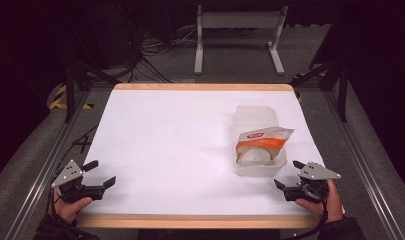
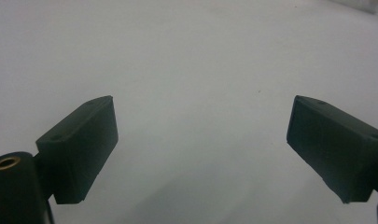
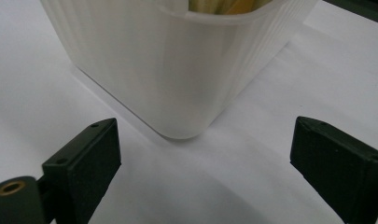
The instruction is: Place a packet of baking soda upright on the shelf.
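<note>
White table (image 1: 180, 145), wood-edged, lay under both hand-held tools. Left gripper (image 1: 104, 173) sat at near-left corner, jaws spread wide, nothing between them, over bare tabletop (image 2: 191, 93). Right gripper (image 1: 288, 175) sat at near-right, jaws likewise parted and empty, pointed at corner of translucent plastic container (image 3: 177, 70), near but apart. Container (image 1: 257, 145) stood right of centre, holding orange-and-white packet (image 1: 262, 142) leaning over rim. Grey floor and cables lay beyond far edge.
</note>
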The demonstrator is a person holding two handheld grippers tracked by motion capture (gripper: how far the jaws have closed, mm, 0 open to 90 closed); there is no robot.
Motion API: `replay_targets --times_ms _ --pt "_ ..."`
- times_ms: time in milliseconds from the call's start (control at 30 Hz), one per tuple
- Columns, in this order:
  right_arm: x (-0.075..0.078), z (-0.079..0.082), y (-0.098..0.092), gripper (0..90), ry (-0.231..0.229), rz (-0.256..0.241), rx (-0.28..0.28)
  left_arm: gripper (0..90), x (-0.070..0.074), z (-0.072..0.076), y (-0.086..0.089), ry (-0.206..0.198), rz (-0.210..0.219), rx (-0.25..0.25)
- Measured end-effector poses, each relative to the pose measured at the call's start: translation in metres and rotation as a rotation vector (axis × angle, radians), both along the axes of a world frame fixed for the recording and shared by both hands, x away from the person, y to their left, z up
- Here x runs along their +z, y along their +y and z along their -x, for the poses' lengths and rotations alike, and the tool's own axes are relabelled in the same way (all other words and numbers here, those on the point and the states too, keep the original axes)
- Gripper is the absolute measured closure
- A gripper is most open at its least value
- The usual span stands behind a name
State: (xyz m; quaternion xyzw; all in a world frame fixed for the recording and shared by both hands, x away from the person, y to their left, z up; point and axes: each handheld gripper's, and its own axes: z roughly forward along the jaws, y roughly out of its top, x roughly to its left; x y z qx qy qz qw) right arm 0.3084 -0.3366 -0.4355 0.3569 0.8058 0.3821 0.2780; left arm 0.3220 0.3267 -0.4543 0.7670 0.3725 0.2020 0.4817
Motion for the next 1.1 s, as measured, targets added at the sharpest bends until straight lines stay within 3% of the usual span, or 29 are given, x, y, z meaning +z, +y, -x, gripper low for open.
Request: replay_targets --times_ms 133,233,433,1100 --pt "0.0000 -0.0007 0.0008 9.3 0.002 0.004 -0.001 9.6 0.0007 0.0015 -0.0004 -0.011 0.007 0.001" --pt "0.0017 0.0002 0.0019 9.3 -0.007 0.007 -0.001 9.4 0.0021 0.0029 -0.0019 -0.025 -0.017 -0.005" --pt "0.0023 -0.0002 0.0029 9.3 -0.010 0.005 0.000 8.9 0.0037 0.0031 -0.0045 -0.034 -0.021 -0.008" --pt "0.0012 -0.0016 0.0018 9.4 -0.003 0.000 0.004 8.4 0.0051 0.0024 -0.0092 -0.024 -0.037 -0.010"
